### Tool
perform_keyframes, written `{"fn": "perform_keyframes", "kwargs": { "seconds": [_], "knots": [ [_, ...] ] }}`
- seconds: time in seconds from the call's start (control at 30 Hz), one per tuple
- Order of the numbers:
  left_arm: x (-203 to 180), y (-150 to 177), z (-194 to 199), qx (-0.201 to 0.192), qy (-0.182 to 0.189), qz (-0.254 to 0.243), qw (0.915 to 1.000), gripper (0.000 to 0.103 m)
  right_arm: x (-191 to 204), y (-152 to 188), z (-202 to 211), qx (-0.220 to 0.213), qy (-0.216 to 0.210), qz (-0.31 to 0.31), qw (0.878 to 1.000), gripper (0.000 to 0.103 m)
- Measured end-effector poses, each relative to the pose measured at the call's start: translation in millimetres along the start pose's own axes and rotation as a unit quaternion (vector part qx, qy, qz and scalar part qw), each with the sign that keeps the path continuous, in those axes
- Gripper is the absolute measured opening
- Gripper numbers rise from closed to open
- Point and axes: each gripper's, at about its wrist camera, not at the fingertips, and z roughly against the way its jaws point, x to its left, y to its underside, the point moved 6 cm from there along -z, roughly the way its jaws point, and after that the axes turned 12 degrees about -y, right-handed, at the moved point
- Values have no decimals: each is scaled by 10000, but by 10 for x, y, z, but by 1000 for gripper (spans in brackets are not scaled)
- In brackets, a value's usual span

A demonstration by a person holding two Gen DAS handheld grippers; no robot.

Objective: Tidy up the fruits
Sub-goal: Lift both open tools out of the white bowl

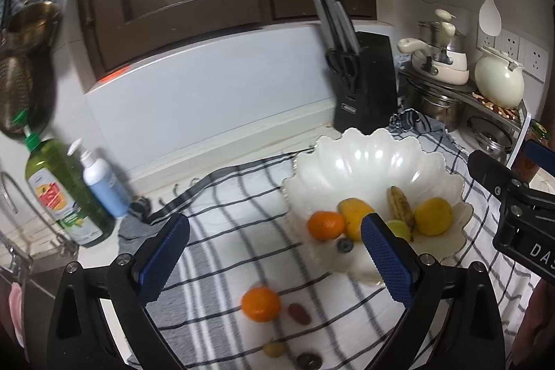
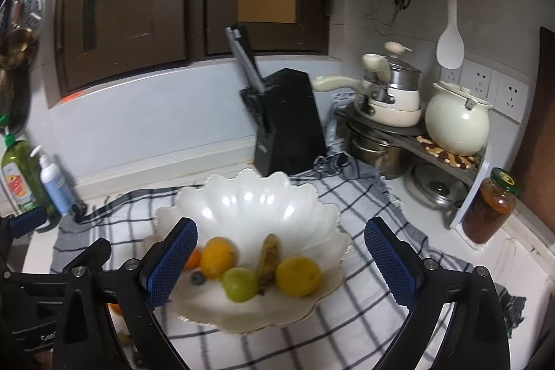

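Observation:
A white scalloped bowl [image 1: 364, 158] [image 2: 256, 200] sits on a checked cloth. It holds a tangerine [image 1: 325, 225], an orange-yellow fruit [image 2: 218, 257], a small banana [image 2: 269, 260], a yellow lemon [image 2: 298, 276], a green fruit [image 2: 239, 284] and a blueberry [image 2: 197, 278]. On the cloth before the bowl lie another tangerine [image 1: 261, 304], a reddish grape [image 1: 299, 313], a small yellow fruit [image 1: 274, 349] and a dark fruit [image 1: 308, 361]. My left gripper [image 1: 274, 252] is open and empty above the loose fruits. My right gripper [image 2: 281, 260] is open and empty, over the bowl's front.
A black knife block [image 2: 288, 120] stands behind the bowl. Pots and a cream kettle [image 2: 456, 120] sit on a rack at right, with a jam jar [image 2: 491, 207] beside it. A green bottle [image 1: 66, 193] and a pump bottle [image 1: 104, 186] stand at left near the sink.

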Motion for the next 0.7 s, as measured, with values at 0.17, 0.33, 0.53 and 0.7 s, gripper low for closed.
{"fn": "perform_keyframes", "kwargs": {
  "seconds": [0.17, 0.33, 0.53, 0.7],
  "knots": [
    [177, 157, 69, 17, -101, 29, 9999, 101, 207, 101, 58, 25, -119, 86, 9999, 98],
    [282, 331, 90, 61, -197, 24, 9998, 101, 352, 246, 78, 98, -209, 147, 9996, 98],
    [332, 553, 68, 211, -181, 81, 9996, 101, 419, 423, 54, 228, -259, 124, 9993, 98],
    [308, 733, 18, 327, -126, 97, 9993, 101, 443, 574, 24, 319, -278, 78, 9991, 98]
  ]
}}
